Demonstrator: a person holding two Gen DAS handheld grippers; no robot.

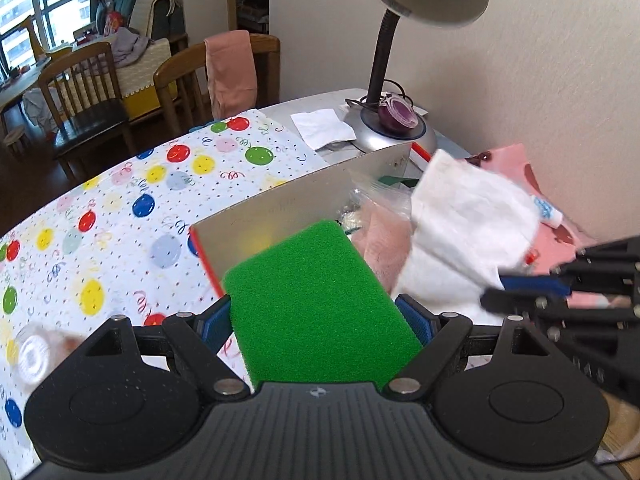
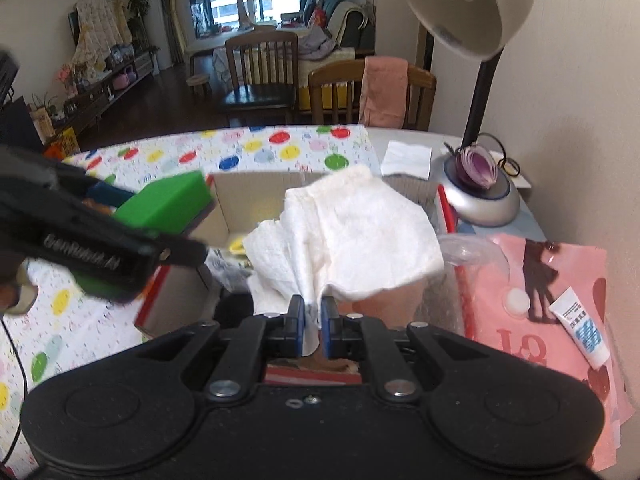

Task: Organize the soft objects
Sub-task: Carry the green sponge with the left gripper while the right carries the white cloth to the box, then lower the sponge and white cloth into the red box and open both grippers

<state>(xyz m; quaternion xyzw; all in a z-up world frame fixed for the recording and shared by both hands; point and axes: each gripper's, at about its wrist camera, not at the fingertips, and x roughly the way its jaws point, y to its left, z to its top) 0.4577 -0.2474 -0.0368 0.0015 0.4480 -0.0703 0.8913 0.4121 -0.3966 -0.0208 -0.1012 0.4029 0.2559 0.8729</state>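
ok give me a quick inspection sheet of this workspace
surface: table under a white balloon-print cloth, bare grey at the far end.
job's things: green foam sponge block in the left gripper; white crumpled cloth in the right gripper; both over an open cardboard box holding a pink soft item.
clutter: pink printed bag with a white and blue tube lying on it; white paper square; purple round object on the lamp base.
grippers: left jaws wide on the sponge; right jaws shut on the cloth.
cables: black cord by the grey desk lamp.
surroundings: wooden chairs, pink cloth over one; window behind.
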